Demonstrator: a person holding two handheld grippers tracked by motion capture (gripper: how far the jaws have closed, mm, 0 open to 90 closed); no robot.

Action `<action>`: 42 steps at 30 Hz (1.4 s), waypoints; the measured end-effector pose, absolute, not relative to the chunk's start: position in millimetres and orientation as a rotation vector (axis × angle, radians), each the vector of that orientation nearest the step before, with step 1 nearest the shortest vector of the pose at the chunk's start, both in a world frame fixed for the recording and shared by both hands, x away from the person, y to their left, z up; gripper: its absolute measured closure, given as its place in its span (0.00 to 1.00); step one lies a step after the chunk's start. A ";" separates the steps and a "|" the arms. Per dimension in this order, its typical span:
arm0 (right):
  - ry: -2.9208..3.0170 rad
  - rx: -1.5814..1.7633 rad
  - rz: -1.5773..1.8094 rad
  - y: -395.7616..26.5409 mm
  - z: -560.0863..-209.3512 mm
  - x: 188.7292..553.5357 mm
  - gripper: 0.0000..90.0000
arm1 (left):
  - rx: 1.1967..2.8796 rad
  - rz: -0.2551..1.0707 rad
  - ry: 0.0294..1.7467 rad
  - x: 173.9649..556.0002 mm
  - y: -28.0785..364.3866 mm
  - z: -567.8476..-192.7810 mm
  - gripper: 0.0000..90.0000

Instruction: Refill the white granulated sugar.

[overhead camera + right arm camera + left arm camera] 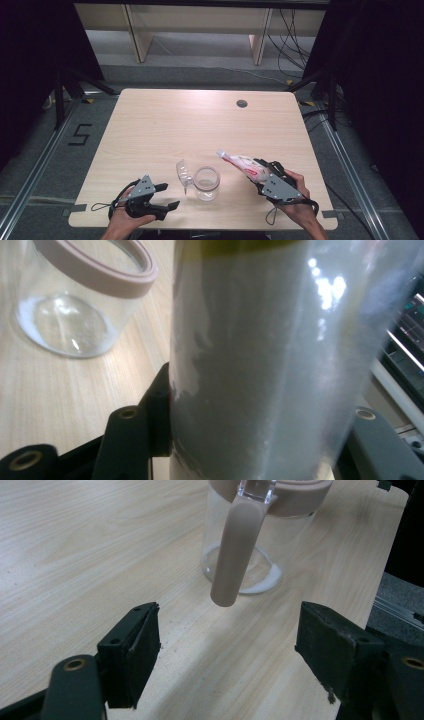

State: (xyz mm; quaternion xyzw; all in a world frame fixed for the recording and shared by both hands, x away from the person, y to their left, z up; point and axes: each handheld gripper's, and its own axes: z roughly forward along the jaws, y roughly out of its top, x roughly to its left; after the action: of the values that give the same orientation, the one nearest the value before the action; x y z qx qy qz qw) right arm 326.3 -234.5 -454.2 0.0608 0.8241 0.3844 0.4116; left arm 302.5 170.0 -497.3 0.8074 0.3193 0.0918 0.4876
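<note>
Jar (206, 183) of clear glass stands upright on the pale wooden table (165, 125), near the person's edge and roughly midway between the two hands. Its mouth is ringed by a dusty-pink band, and its hinged clear lid (184, 175) is flipped open, leaning away at the jar's nine o'clock. In the left gripper view the jar (250, 555) shows a pink strap (237, 555) hanging down its near side from the rim, and a thin white layer lies on its bottom.

At the jar's eight o'clock, the left gripper (167, 196) lies low over the table in the person's left hand (125, 222), pointing toward the jar. Its jaws stand wide apart with nothing but bare wood between them, and they stop short of the glass.

At the jar's three o'clock, the right gripper (260, 172) is clenched on a clear plastic bag (242, 164) with red print. The bag slants up and away toward ten o'clock from the right hand (300, 205), its narrow end (221, 153) just above and to the right of the jar's mouth. In the right gripper view the bag (260, 365) is pressed between the black jaws, packed with white powder, and the jar (75, 300) sits beyond it at upper left, apart from the bag.
</note>
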 end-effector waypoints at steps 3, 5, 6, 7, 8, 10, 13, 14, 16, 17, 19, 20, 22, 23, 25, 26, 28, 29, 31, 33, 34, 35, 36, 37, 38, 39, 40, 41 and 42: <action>2.078 0.110 0.923 -233.3 -454.2 326.7 0.52 | 1.946 0.220 0.784 302.4 170.2 -498.2 0.28; 2.081 0.091 0.911 -232.5 -454.6 326.0 0.52 | 1.951 0.219 0.782 302.6 170.6 -497.7 0.28; 2.081 0.103 0.907 -232.2 -455.3 324.7 0.52 | 1.955 0.220 0.780 302.6 170.7 -497.6 0.28; 2.087 0.092 0.901 -231.6 -455.7 324.5 0.52 | 1.954 0.219 0.776 302.5 170.4 -497.7 0.28; 2.086 0.089 0.892 -231.1 -456.1 324.0 0.52 | 1.957 0.218 0.778 302.3 170.0 -497.8 0.28; 2.090 0.061 0.876 -229.7 -456.3 324.7 0.52 | 1.967 0.225 0.779 302.0 170.1 -497.3 0.28; 2.090 0.044 0.864 -227.6 -456.8 323.8 0.52 | 1.967 0.226 0.779 302.0 170.1 -497.3 0.28; 2.093 0.038 0.867 -227.2 -456.6 323.9 0.52 | 1.976 0.229 0.776 302.2 170.6 -497.3 0.28; 2.088 0.036 0.861 -225.6 -456.9 322.8 0.52 | 1.970 0.222 0.772 302.7 170.2 -498.1 0.28; 2.096 0.045 0.850 -225.3 -456.7 322.1 0.52 | 1.974 0.221 0.772 302.6 170.1 -498.0 0.28; 2.089 0.034 0.834 -224.2 -457.0 321.3 0.52 | 1.969 0.219 0.776 302.2 169.7 -498.5 0.28; 2.087 0.003 0.823 -223.7 -456.2 322.2 0.52 | 1.970 0.219 0.774 302.2 169.6 -498.8 0.28; 2.083 -0.022 0.795 -222.5 -455.8 321.5 0.52 | 1.970 0.218 0.779 301.9 169.4 -498.9 0.28; 2.084 -0.016 0.792 -222.2 -456.4 321.4 0.52 | 1.974 0.214 0.772 302.3 169.3 -499.3 0.28; 2.082 -0.023 0.789 -221.6 -456.0 320.7 0.53 | 1.976 0.216 0.772 302.5 168.8 -499.9 0.28; 2.076 -0.067 0.776 -221.1 -454.4 322.8 0.53 | 1.971 0.224 0.770 303.0 168.1 -501.1 0.28; 2.080 -0.047 0.770 -219.0 -455.2 322.7 0.53 | 1.978 0.212 0.777 302.5 168.0 -500.6 0.28; 2.074 -0.076 0.755 -218.6 -454.0 324.3 0.53 | 1.977 0.215 0.774 302.7 168.1 -501.0 0.28; 2.068 -0.092 0.732 -218.3 -453.4 325.7 0.53 | 1.977 0.218 0.772 303.0 168.4 -501.1 0.28; 2.072 -0.102 0.716 -217.8 -452.4 325.4 0.53 | 1.994 0.229 0.775 303.6 169.6 -501.0 0.28; 2.069 -0.112 0.707 -217.6 -451.9 325.4 0.53 | 1.983 0.220 0.778 303.2 169.0 -501.3 0.28; 2.059 -0.144 0.691 -217.2 -450.5 326.4 0.53 | 1.989 0.225 0.777 303.4 169.2 -501.3 0.28; 2.045 -0.189 0.667 -216.8 -448.9 328.2 0.53 | 2.004 0.237 0.771 304.0 169.9 -501.4 0.28; 2.054 -0.158 0.680 -216.8 -450.6 326.8 0.53 | 2.003 0.237 0.772 304.0 169.8 -501.4 0.28; 2.046 -0.191 0.659 -216.5 -448.7 327.4 0.53 | 2.002 0.238 0.773 304.0 169.9 -501.5 0.28; 2.063 -0.169 0.648 -216.2 -448.9 325.1 0.53 | 2.002 0.238 0.773 304.0 169.9 -501.4 0.28; 2.049 -0.204 0.635 -215.8 -448.8 327.1 0.53 | 2.002 0.238 0.772 304.1 169.9 -501.5 0.28; 2.042 -0.232 0.604 -215.3 -447.0 327.3 0.53 | 2.002 0.239 0.772 304.1 170.0 -501.4 0.28; 2.051 -0.222 0.609 -215.3 -447.0 325.8 0.53 | 1.983 0.223 0.778 303.2 169.0 -501.4 0.28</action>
State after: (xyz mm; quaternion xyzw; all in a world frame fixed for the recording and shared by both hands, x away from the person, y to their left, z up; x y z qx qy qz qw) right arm 325.8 -215.3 -447.0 -0.0909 0.8390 0.2490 0.4753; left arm 303.2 169.0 -501.4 0.8124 0.3190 0.0914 0.4795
